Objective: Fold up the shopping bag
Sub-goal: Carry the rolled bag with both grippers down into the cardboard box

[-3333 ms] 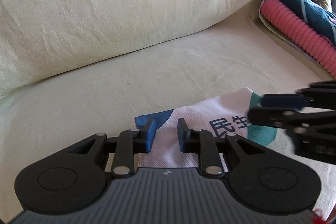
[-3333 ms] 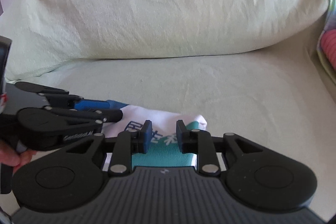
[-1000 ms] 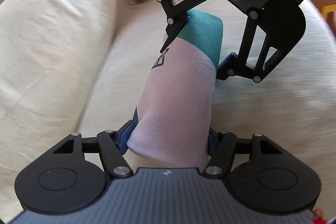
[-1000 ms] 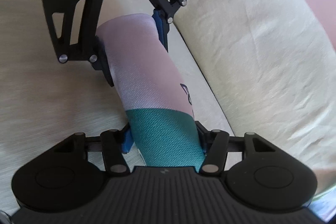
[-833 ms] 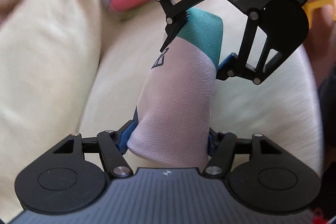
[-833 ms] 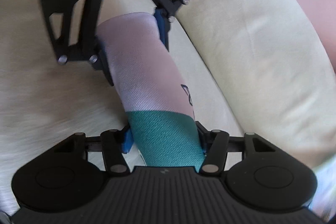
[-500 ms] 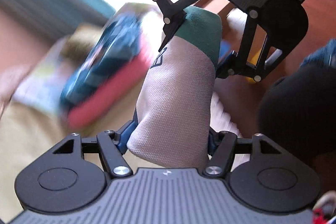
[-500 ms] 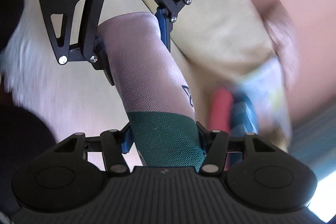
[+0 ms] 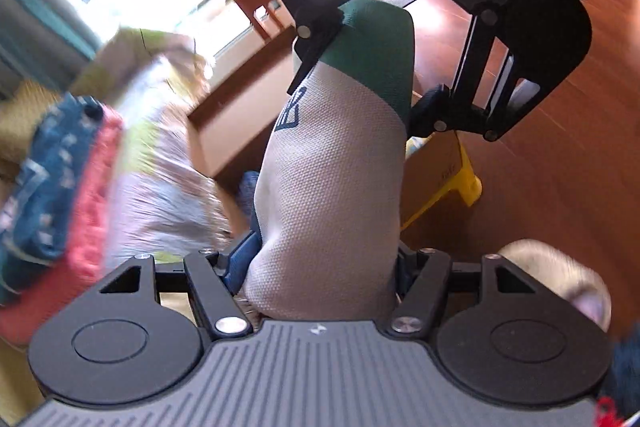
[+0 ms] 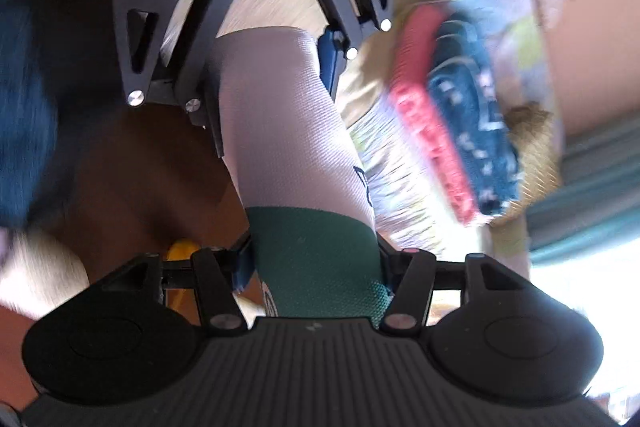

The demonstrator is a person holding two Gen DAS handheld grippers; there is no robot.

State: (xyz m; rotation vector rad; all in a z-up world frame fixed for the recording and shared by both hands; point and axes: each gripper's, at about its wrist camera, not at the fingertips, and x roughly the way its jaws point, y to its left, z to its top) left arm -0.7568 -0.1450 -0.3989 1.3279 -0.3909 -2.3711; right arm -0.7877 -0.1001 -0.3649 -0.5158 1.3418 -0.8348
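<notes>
**A:** So the folded shopping bag is up in the air between both tools, over the wooden floor, with that stack of folded cloth off to the left. How do I carry it without it unrolling?

**B:** Keep both ends pinched evenly. Left gripper is clenched on the white end, right gripper on the green end. Don't pull them apart or twist, and set it down flat before the fingers let go.

Two grippers — one folded bag, one yellow stool
</notes>
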